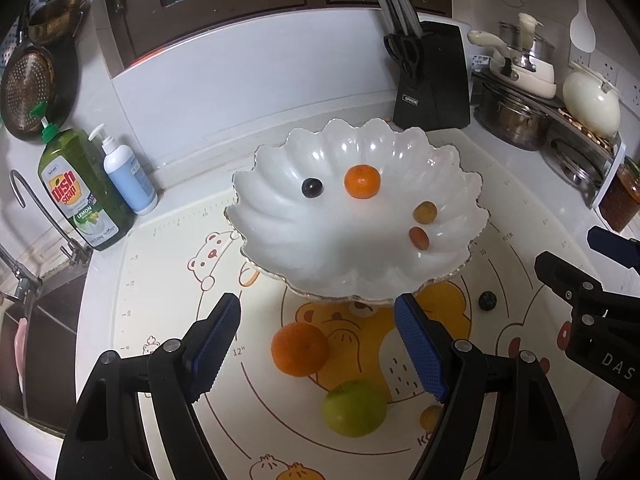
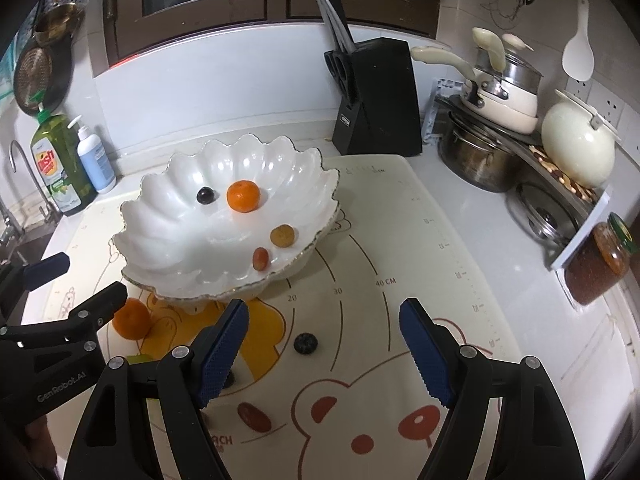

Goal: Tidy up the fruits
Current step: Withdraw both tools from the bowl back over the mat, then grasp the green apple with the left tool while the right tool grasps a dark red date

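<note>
Glossy white scalloped bowl with a thin gold rim, holding an orange mandarin, a near-black grape, a yellow-brown round fruit and a reddish oval grape. Cream silicone mat printed with bear cartoons in orange, yellow and rust-red, bearing a green apple and a dark blue blueberry. Black gripper fingers with blue textured pads.

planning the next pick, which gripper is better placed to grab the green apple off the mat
Left. The green apple lies right below the open left gripper; the right gripper hangs over the blueberry.
</note>
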Action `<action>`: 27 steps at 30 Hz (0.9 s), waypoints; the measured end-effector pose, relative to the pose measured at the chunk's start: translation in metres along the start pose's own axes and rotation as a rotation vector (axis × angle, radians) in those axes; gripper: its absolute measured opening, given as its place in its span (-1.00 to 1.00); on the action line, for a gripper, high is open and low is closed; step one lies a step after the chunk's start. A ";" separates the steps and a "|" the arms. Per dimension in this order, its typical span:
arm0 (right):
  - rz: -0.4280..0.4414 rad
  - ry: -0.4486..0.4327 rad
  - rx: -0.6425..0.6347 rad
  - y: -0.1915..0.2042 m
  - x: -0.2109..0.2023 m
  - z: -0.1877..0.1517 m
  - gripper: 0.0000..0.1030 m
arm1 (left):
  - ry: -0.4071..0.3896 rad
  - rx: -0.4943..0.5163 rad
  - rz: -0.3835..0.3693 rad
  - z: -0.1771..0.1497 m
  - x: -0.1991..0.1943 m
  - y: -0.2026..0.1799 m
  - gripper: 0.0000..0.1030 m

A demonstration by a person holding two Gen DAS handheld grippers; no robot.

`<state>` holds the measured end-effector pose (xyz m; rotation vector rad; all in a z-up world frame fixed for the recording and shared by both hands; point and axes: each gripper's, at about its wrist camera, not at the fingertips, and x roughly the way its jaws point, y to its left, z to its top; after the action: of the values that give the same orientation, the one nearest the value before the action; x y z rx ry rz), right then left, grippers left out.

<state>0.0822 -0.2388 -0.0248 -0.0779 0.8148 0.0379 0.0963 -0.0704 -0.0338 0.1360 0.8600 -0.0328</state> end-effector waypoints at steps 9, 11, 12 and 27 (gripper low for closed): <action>-0.004 0.013 0.011 0.002 -0.004 -0.013 0.52 | 0.016 -0.001 -0.004 -0.014 -0.003 0.001 0.53; -0.002 0.020 0.013 0.003 -0.003 -0.017 0.52 | 0.024 -0.003 -0.003 -0.019 -0.002 0.002 0.53; -0.001 0.022 0.013 0.004 -0.004 -0.019 0.52 | 0.027 -0.004 -0.003 -0.021 -0.002 0.002 0.53; 0.013 0.062 0.015 0.014 -0.002 -0.038 0.52 | 0.059 -0.015 -0.014 -0.041 0.002 0.008 0.53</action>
<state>0.0519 -0.2283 -0.0503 -0.0600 0.8770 0.0421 0.0670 -0.0573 -0.0607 0.1177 0.9198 -0.0355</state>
